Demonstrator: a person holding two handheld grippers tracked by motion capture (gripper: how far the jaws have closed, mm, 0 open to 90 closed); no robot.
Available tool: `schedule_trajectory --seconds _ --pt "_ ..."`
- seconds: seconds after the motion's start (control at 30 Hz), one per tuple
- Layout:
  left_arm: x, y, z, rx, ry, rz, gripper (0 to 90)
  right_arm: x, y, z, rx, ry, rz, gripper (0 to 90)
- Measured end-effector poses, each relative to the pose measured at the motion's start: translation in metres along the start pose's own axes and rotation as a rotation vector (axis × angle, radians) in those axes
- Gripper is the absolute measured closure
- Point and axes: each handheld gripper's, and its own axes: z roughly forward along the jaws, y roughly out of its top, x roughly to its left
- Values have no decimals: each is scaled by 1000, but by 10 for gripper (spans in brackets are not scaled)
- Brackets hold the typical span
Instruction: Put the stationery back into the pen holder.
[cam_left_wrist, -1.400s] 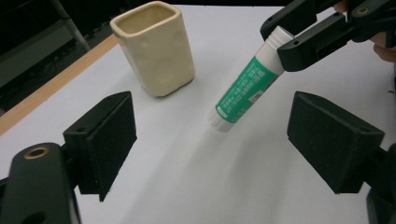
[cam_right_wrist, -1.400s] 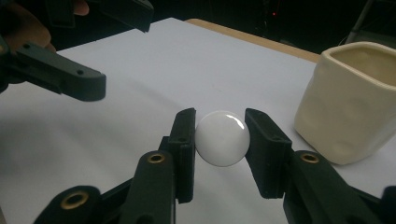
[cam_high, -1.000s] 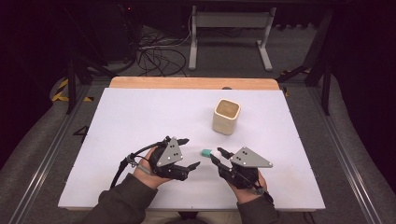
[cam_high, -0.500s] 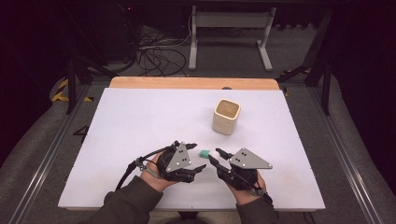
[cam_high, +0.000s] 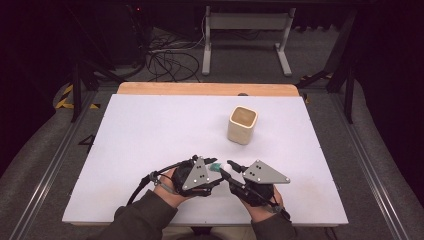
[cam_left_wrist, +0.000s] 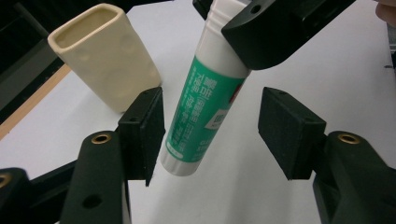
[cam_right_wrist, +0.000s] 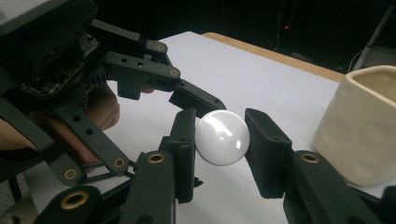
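Glue stick, smooth green-and-white cylinder, white cap pinched by right gripper; left gripper closing around its body, foam pads not touching. Glazed cream cup beyond.

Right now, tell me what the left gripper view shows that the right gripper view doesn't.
Left gripper view: the glue stick with its green label, between the pads of the left gripper, which have just been closing and do not yet press it. Right gripper view: the stick's white round end clamped in the right gripper, and a hand behind. Both: the cream cup on the white table.
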Motion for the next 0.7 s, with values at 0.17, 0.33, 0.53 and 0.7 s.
schedule_trajectory --seconds 0.17,0.33,0.53,0.7 --pt "-2 1 1 1 4 21 470 2 0 1 2 9 -3 657" --pt "-2 1 0 4 13 25 519 2 0 0 4 11 -2 657" --pt "-1 0 2 12 17 35 528 3 2 -1 -1 14 -3 657" --pt "0 -1 2 16 25 33 577 4 2 -2 -3 20 -6 657"
